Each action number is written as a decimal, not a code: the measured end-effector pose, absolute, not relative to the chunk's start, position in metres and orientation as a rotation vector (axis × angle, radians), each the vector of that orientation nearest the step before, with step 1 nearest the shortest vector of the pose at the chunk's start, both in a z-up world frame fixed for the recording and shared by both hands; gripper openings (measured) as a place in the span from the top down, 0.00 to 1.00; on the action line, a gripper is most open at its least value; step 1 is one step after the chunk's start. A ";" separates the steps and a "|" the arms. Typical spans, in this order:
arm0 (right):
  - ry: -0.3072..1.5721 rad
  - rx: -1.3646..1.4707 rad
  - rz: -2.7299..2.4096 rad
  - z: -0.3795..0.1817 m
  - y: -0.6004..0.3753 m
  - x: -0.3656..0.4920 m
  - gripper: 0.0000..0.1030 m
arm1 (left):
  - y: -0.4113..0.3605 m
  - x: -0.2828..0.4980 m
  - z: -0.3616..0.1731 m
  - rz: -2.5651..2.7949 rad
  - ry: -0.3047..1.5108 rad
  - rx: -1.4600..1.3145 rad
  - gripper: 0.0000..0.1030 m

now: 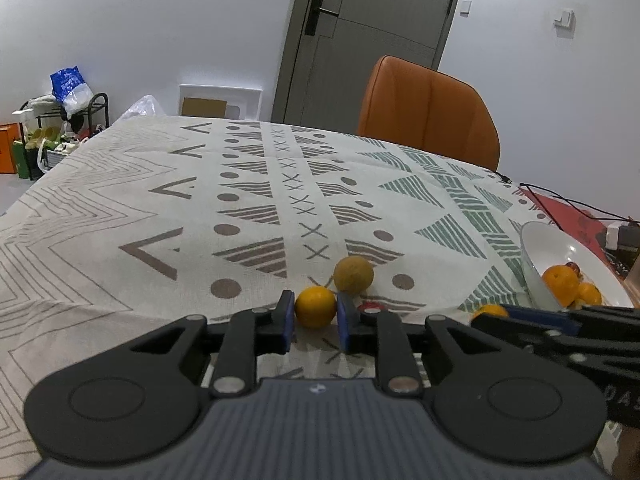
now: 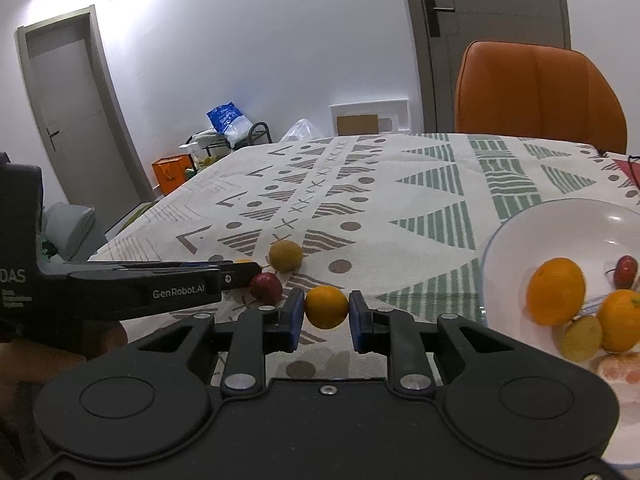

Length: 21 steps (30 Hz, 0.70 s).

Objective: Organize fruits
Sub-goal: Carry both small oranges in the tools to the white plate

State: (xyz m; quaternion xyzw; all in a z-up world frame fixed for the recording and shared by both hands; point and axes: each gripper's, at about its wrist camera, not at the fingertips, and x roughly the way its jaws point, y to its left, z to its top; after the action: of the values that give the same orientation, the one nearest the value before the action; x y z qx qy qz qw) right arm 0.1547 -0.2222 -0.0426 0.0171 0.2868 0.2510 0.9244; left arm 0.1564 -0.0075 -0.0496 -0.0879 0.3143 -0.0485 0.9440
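Note:
In the left wrist view my left gripper has its blue pads on either side of a small orange that rests on the tablecloth; the pads touch or nearly touch it. A yellow-green fruit lies just beyond, a red fruit to its right. In the right wrist view my right gripper brackets another small orange the same way. The red fruit and yellow-green fruit lie to its left. The white bowl holds oranges and other fruit.
The patterned tablecloth covers the table. An orange chair stands at the far edge. Black cables and a red mat lie at the right. The left gripper's body reaches across the left of the right wrist view.

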 end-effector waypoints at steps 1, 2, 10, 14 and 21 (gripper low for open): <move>0.584 0.036 0.510 -0.041 -0.225 0.153 0.78 | -0.007 0.156 -0.049 -0.098 0.641 -0.182 0.80; 0.581 0.037 0.505 -0.040 -0.227 0.152 0.78 | -0.007 0.156 -0.048 -0.096 0.641 -0.186 0.80; 0.543 0.068 0.456 -0.031 -0.256 0.140 0.78 | -0.014 0.147 -0.031 -0.102 0.595 -0.175 0.80; 0.529 0.081 0.439 -0.029 -0.268 0.137 0.78 | -0.023 0.143 -0.023 -0.123 0.574 -0.167 0.80; 0.515 0.097 0.402 -0.027 -0.287 0.132 0.78 | -0.042 0.139 -0.017 -0.159 0.566 -0.151 0.80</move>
State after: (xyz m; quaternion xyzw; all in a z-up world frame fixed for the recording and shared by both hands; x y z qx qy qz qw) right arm 0.1323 -0.2873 -0.0271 0.0475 0.2527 0.1974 0.9460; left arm 0.1389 -0.0416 -0.0173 -0.0746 0.2787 -0.0782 0.9543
